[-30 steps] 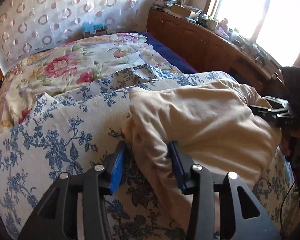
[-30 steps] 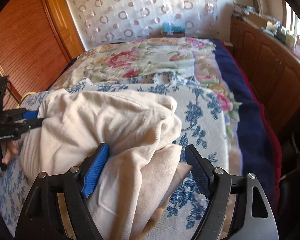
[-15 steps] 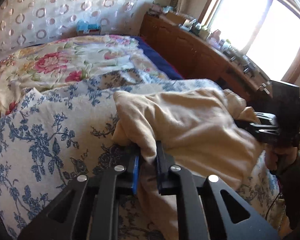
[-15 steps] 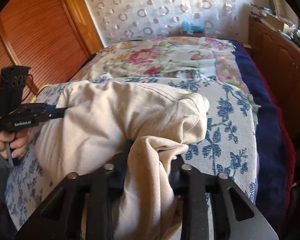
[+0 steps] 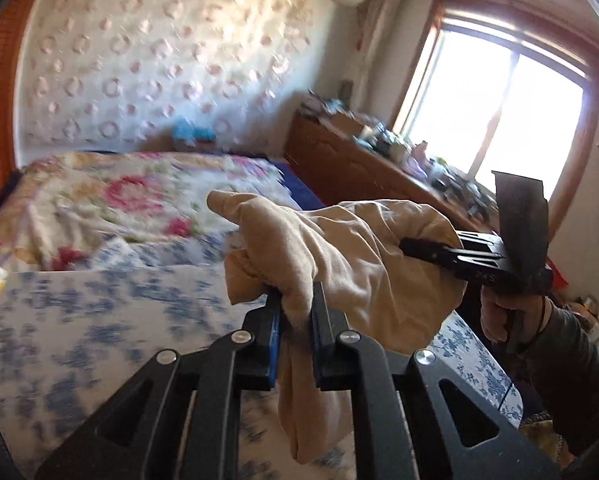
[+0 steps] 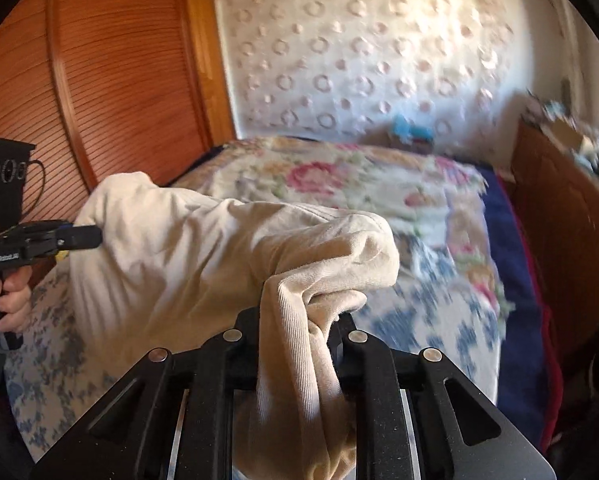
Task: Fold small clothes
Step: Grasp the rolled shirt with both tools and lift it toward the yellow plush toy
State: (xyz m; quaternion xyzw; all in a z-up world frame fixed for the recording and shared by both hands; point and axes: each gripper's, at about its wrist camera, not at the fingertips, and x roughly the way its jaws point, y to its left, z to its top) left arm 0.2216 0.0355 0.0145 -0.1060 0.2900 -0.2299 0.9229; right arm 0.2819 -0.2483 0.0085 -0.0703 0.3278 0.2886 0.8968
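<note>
— Cream garment (image 5: 351, 248): where is it?
— Stretched above the blue-flowered quilt (image 5: 99, 320), between both grippers.
— Their grip?
— Left gripper (image 5: 295, 316) and right gripper (image 6: 299, 320) each clamp bunched cloth; the right's jaws have just been closing.

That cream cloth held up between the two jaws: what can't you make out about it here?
- Cream cloth: the kind of garment; bunched folds hide its shape in both views.
- Its lower end: cut off by the left gripper, and by the right gripper.
- Bedspread print: motion-blurred.
</note>
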